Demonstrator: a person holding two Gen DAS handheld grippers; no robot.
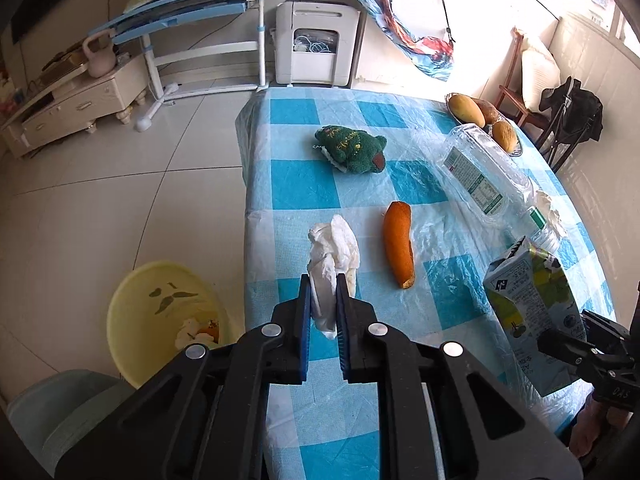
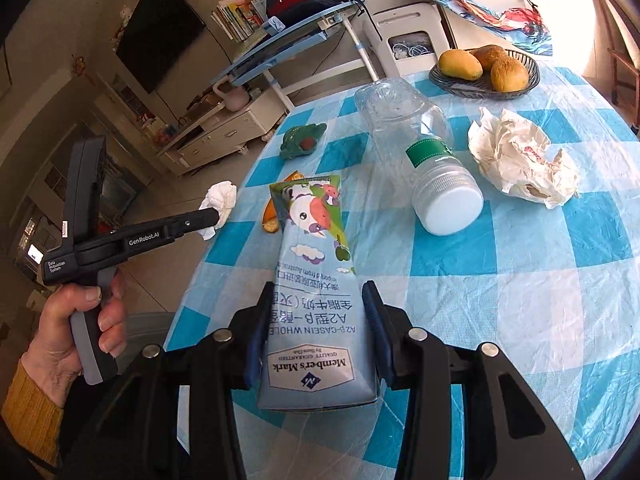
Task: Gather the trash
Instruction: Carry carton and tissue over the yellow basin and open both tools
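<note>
You are working over a table [image 1: 280, 184] covered with a blue-and-white checked plastic cloth, in a tiled living room with a yellow basin [image 1: 160, 320] on the floor at 8 o'clock of the left wrist view, already holding a tissue and a bit of orange peel.

Your left gripper [image 1: 324, 300] has its fingers closed narrow on a white crumpled tissue [image 1: 334, 256], near the table's left edge. Just beside it at 3 o'clock lies an orange peel [image 1: 398, 244], apart from the tissue. Farther back at 12 o'clock sits a green plush toy [image 1: 352, 150].

Your right gripper [image 2: 316, 312] is clamped on a milk carton [image 2: 316, 280], pads pressed against both of its sides, its flattened top pointing away from you. At 1 o'clock from the carton a clear plastic bottle [image 2: 412, 140] lies on its side, white cap toward you. At 2 o'clock rests a crumpled paper wrapper [image 2: 524, 156], apart from the bottle. Behind them, a wire basket [image 2: 520, 80] holds mangoes [image 2: 460, 64].
</note>
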